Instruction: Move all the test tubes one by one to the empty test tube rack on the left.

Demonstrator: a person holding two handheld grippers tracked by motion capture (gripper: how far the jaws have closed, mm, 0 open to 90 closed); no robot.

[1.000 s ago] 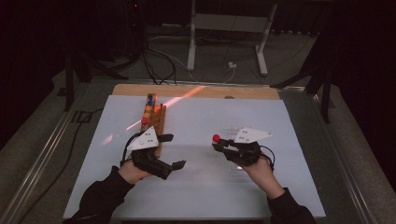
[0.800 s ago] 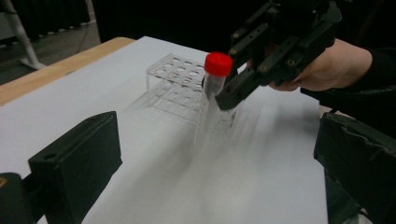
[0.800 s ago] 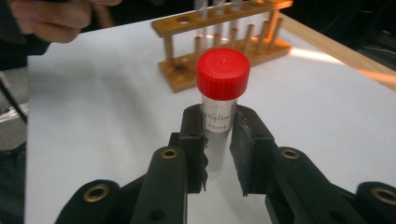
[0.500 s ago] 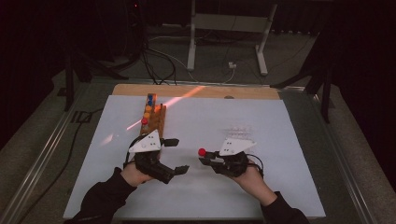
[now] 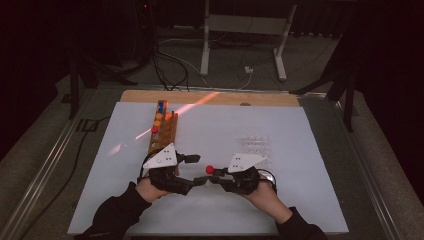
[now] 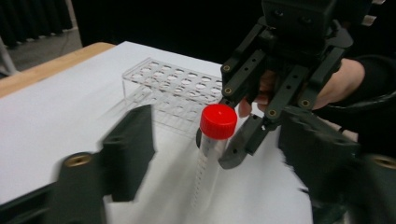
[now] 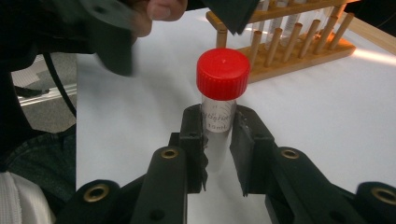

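While your right gripper (image 7: 218, 140) clamps its two black jaws on the clear tube (image 7: 215, 135) just below its red cap (image 7: 222, 72), the tube stands upright at the centre of the right gripper view, over the white table sheet (image 7: 327, 107). In the left gripper view, your left gripper (image 6: 215, 154) has just been closing, yet its blurred jaws stand apart on either side of the tube without touching it. Seen from the high view, the two grippers meet low in the frame, a little left of centre, with the red cap between them. Beyond them, the wooden rack (image 5: 162, 131) with coloured caps lies toward the upper left of the sheet, and the clear plastic rack (image 5: 256, 146) sits just right of centre.
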